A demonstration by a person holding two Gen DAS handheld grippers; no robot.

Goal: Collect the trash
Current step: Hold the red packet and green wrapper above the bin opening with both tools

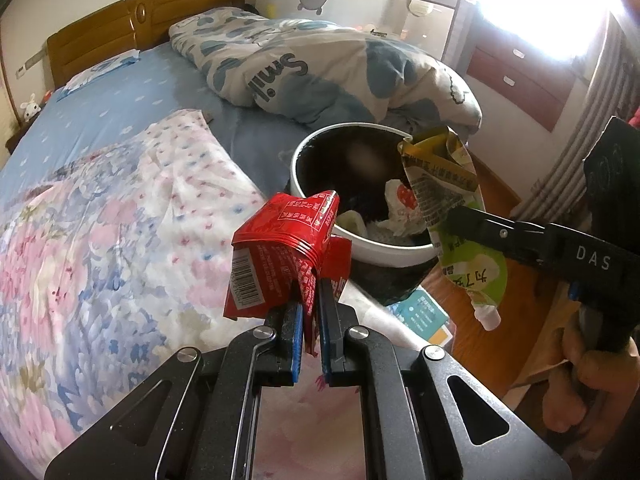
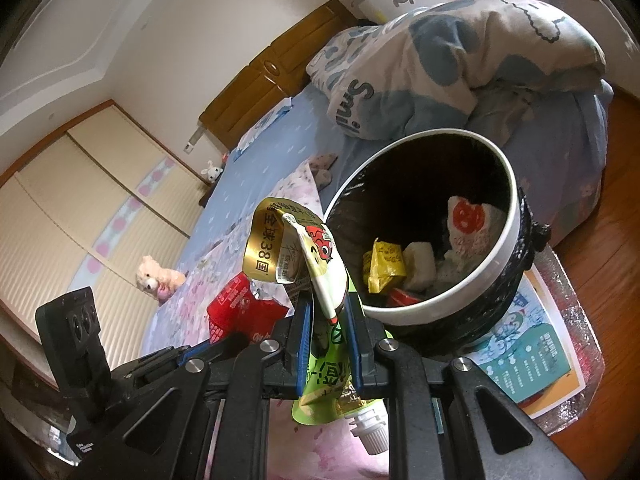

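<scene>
My left gripper (image 1: 308, 304) is shut on a crumpled red wrapper (image 1: 280, 248) and holds it just in front of the near rim of a black trash bin with a white rim (image 1: 304, 148). My right gripper (image 2: 328, 312) is shut on a green and gold spouted pouch (image 2: 296, 248), held beside the bin's (image 2: 516, 208) left rim. The right gripper (image 1: 452, 212) with the pouch (image 1: 444, 176) shows at the right of the left wrist view. The red wrapper (image 2: 236, 308) shows at the lower left of the right wrist view. The bin holds several pieces of trash, among them a yellow packet (image 2: 384, 264).
The bin stands on a printed sheet (image 2: 536, 352) on a low surface beside the bed (image 1: 104, 120). A rolled duvet (image 1: 320, 64) lies behind the bin. A floral blanket (image 1: 100, 240) covers the near bed. A plush toy (image 2: 156, 276) sits on the bed. Wooden floor (image 2: 608, 248) lies to the right.
</scene>
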